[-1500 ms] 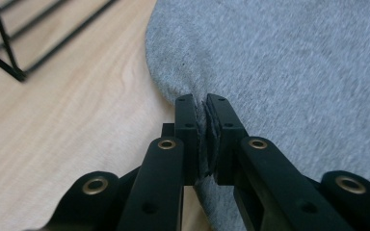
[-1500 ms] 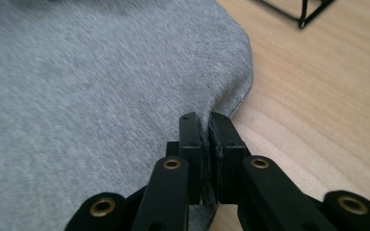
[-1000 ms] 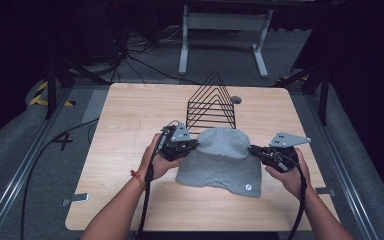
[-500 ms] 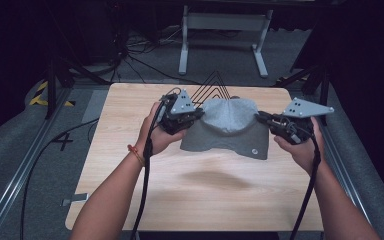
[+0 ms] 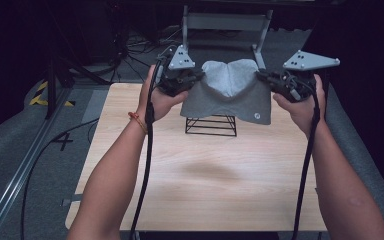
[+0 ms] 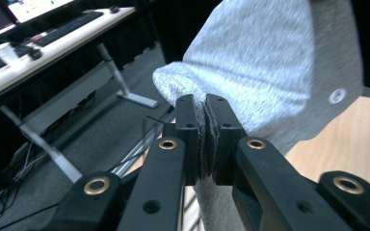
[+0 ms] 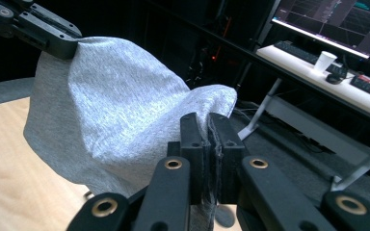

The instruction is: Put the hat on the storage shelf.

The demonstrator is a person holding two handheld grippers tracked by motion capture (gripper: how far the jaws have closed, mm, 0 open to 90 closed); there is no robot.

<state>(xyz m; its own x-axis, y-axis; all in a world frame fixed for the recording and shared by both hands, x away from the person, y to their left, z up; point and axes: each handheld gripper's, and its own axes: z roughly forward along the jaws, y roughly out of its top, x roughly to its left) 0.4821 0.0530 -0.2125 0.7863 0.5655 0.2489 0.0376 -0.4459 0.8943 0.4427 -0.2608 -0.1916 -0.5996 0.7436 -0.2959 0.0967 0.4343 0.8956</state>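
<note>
Now that we hold the grey garment (image 5: pixel 228 92) clear of the wooden table (image 5: pixel 205 175), it hangs in the air between our two grippers, with its lower hem just in front of the black wire rack (image 5: pixel 211 125), which stands at about twelve o'clock from the table's middle. Our left gripper (image 5: pixel 196 77) has its jaws pressed together on the cloth's upper corner at nine o'clock of the garment; in the left gripper view the fabric is squeezed flat between the black pads (image 6: pixel 189 125). Our right gripper (image 5: pixel 261 76) pinches the opposite corner at three o'clock, and the right gripper view shows the cloth caught the same way between its pads (image 7: pixel 192 137).

Against the picture from a second ago, the garment no longer rests on the table near the rack; both hands are higher and farther toward twelve o'clock, and the rack's base now shows beneath the hem. The cloth also sags in the middle into two soft humps. We judge the lift is done and the garment is ready to be lowered over the rack or spread out.
</note>
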